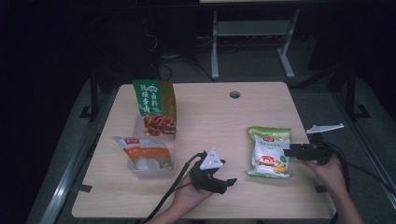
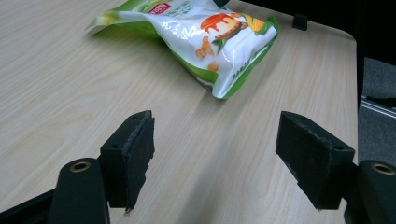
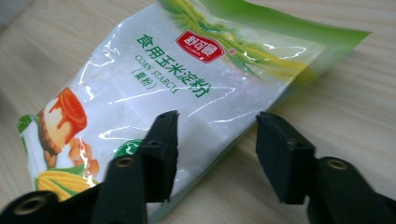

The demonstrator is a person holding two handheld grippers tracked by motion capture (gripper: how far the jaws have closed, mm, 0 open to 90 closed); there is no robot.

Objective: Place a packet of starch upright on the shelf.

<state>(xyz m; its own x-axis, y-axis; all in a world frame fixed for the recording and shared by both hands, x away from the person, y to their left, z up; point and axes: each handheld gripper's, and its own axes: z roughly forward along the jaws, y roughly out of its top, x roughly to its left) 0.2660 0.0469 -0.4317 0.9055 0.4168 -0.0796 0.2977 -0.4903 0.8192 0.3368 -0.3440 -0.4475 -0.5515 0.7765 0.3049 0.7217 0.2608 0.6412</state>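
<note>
A white and green corn starch bag lies flat on the right half of the wooden table. My right gripper is at the bag's right edge, open. In the right gripper view the corn starch bag lies just under the right gripper, with one jaw over the bag and the other over bare table. My left gripper is open over the table's front middle, pointing toward the bag. In the left gripper view the left gripper has nothing between its jaws, and the corn starch bag lies a short way ahead.
A green noodle packet leans upright at the back left. In front of it a clear plastic tub holds an orange and white bag. A cable hole sits near the far edge. Table legs and a dark floor lie beyond.
</note>
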